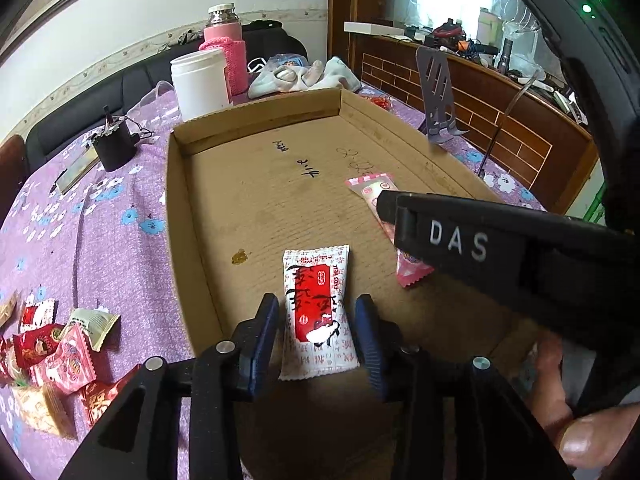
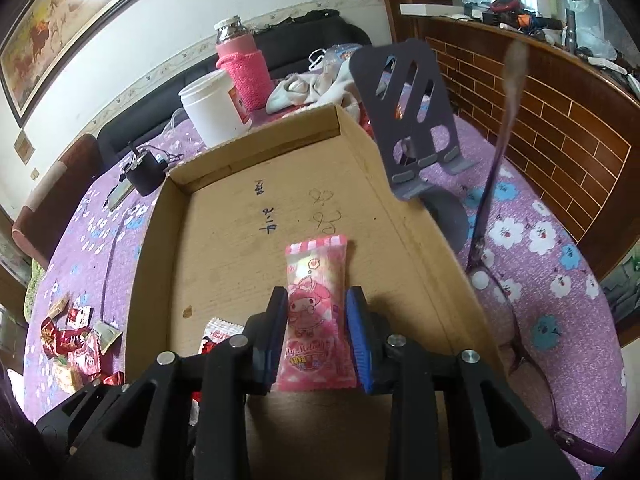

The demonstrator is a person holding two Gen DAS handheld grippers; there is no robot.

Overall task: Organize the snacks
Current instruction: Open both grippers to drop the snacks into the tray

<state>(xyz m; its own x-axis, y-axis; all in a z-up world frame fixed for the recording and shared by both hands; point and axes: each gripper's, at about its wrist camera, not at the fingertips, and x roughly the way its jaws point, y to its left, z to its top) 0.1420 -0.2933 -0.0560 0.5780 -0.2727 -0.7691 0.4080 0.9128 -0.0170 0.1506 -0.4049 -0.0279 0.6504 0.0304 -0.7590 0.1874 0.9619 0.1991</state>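
Hand-held gripper (image 1: 316,320) and hand-held gripper (image 2: 318,328), one snack packet (image 1: 316,312) each

white-red packet (image 1: 318,312): I see it lengthwise between my left fingers, over the box floor, near edge; white wrapper, red panel, black characters.
pink packet (image 2: 316,316): I see it lengthwise between my right fingers; pink cartoon bunny print, striped crimped top; over the box, right of the white-red one.
box (image 1: 176,200): shallow open cardboard tray, pen marks and a brown stain on its floor.
snack pile (image 1: 52,344): loose red, pink, cream wrappers on purple cloth, left of the box.
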